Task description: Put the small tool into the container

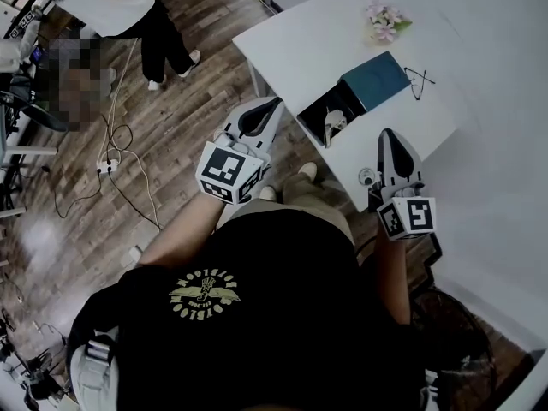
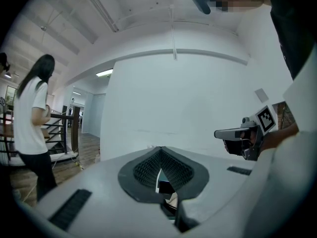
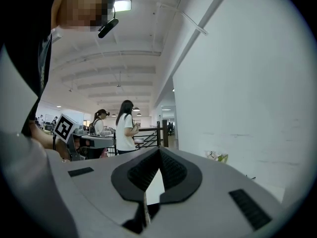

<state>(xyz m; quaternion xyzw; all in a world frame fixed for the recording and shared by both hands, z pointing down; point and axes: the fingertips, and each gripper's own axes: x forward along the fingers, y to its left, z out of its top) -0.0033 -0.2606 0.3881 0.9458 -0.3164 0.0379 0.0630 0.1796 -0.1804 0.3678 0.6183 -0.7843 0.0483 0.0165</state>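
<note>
My left gripper point(image 1: 271, 104) and right gripper point(image 1: 390, 135) hover off the tabletop's point(image 1: 291, 50) near edge, fingers pressed together on nothing, so I'd spread the right pair before reaching for the tool point(image 1: 332, 124), which seems to lie on the container's point(image 1: 375, 80) black half by that edge.

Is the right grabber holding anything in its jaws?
No, the right gripper has its jaws shut tight together, and its own view shows nothing between them.
</note>
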